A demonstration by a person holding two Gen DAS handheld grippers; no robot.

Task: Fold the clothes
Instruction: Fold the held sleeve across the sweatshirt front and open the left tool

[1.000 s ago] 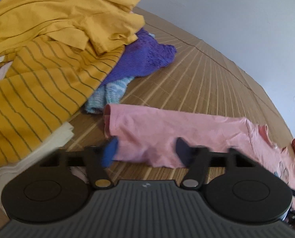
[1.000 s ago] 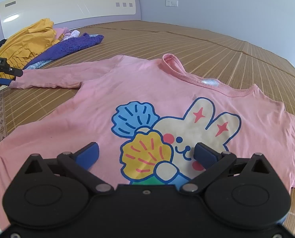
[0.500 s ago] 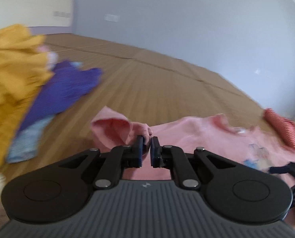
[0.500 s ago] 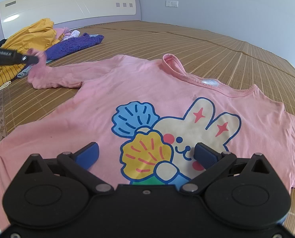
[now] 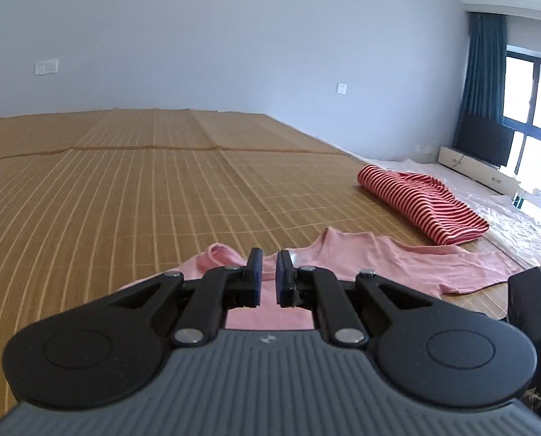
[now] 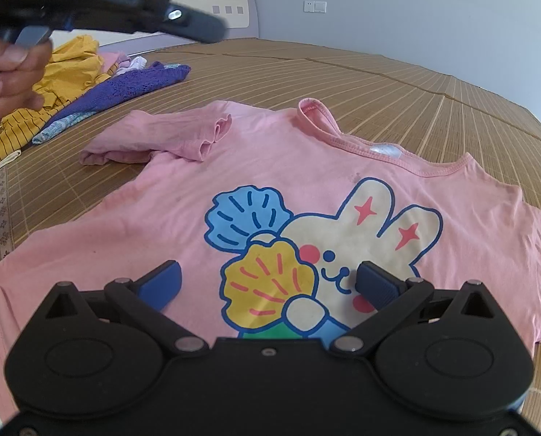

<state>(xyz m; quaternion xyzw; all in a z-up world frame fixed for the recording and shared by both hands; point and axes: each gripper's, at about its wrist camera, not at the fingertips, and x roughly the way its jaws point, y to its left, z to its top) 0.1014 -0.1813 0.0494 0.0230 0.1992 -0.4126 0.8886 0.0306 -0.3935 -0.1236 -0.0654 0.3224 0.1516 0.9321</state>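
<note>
Pink shirt [image 6: 307, 189] lies face-up, spread flat on the bamboo mat [image 6: 397, 83] covering the bed, bunny-and-shell print up. Change since a second ago: its long sleeve [image 6: 161, 141], then stretched out toward the clothes pile [image 6: 99, 83], is now folded back onto the shoulder, cuff near the collar. First sleeve fold looks done, though a bit bunched; other sleeve likely next.

Left gripper [image 5: 267, 281] was open around the cuff, then pinched it; now fingers are nearly together with no cloth visibly between them, lifted above the shirt. Right gripper [image 6: 267, 283] has not moved, fingers wide apart, holding nothing, hovering over the print.

Writing: "GenRobot.AI" on the left gripper's body in the right wrist view. Neck label is unreadable. Folded red striped garment [image 5: 423, 203] lies beyond.
</note>
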